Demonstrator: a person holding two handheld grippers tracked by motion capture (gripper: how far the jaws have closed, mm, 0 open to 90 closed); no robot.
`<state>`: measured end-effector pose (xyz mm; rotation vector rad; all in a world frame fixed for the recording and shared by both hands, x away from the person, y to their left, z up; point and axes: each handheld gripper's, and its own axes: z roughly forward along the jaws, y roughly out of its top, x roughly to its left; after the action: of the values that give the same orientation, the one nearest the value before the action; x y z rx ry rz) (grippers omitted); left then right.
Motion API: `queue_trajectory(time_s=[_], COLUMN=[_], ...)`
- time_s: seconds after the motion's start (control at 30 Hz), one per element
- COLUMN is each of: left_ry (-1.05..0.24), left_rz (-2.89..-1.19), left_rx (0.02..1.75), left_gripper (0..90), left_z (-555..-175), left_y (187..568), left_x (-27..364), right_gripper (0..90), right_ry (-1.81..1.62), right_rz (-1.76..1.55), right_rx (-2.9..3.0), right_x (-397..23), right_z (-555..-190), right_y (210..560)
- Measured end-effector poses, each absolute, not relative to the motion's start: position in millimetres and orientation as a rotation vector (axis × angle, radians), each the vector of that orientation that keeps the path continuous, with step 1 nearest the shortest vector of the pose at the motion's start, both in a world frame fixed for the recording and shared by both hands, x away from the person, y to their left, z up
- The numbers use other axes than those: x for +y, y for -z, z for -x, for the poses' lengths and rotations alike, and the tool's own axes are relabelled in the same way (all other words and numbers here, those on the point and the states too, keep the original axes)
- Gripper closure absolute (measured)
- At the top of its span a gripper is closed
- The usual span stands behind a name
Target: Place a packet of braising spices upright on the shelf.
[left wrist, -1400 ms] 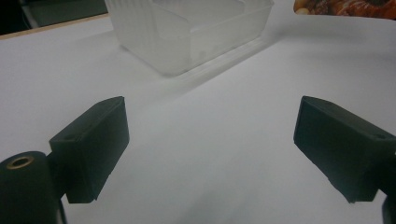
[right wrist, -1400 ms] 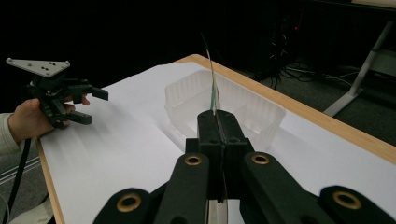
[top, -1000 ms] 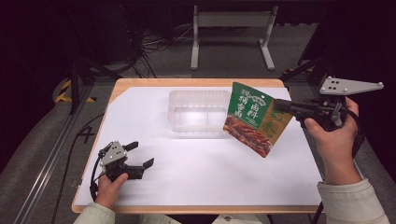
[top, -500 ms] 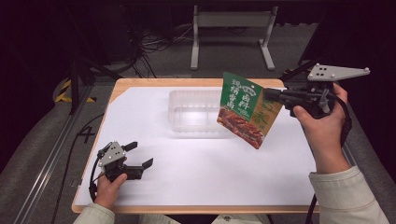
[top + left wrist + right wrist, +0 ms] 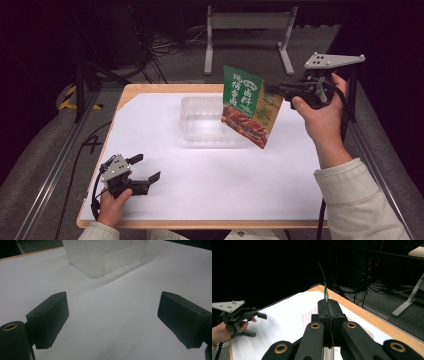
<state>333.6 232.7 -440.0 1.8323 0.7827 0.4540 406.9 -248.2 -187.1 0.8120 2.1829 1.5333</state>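
A green and orange snack pouch [image 5: 247, 107] hangs in the air over the right end of a clear plastic tray [image 5: 200, 122]. My right gripper [image 5: 272, 89] is shut on the pouch's upper right edge, held high by the person's hand. In the right gripper view the pouch [image 5: 324, 285] shows edge-on as a thin green strip between the closed jaws. My left gripper [image 5: 145, 168] rests open near the table's front left corner with nothing between its fingers [image 5: 48, 315]. The tray [image 5: 105, 255] lies ahead of it.
A white sheet [image 5: 210, 175] covers the wooden table [image 5: 145, 90]. Past the table's far edge stand a metal stand [image 5: 250, 35] and loose cables on the floor. The left gripper [image 5: 244, 322] is seen far off in the right gripper view.
My right gripper has lifted the pouch and carried it left and farther back, over the tray's right end. The left gripper has stayed still.
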Motion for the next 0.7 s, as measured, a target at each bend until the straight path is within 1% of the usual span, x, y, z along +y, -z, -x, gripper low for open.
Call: queue_trajectory(time_s=[0.17,0.7], left_ry=[-0.469,-0.486], left_rz=[-1.829,-1.824], left_rx=[0.787,0.8], left_gripper=[10.6,10.5], left_z=[-328.6,-320.5], left_y=[440.0,439.8], left_x=[237.8,244.5], right_gripper=[90.0,90.0], right_ry=[-1.531,-1.558], right_rz=[-0.812,-0.838], right_rx=[2.179,2.156], right_x=[-235.3,-207.0], right_z=[-422.2,-452.8], right_y=[185.6,185.0])
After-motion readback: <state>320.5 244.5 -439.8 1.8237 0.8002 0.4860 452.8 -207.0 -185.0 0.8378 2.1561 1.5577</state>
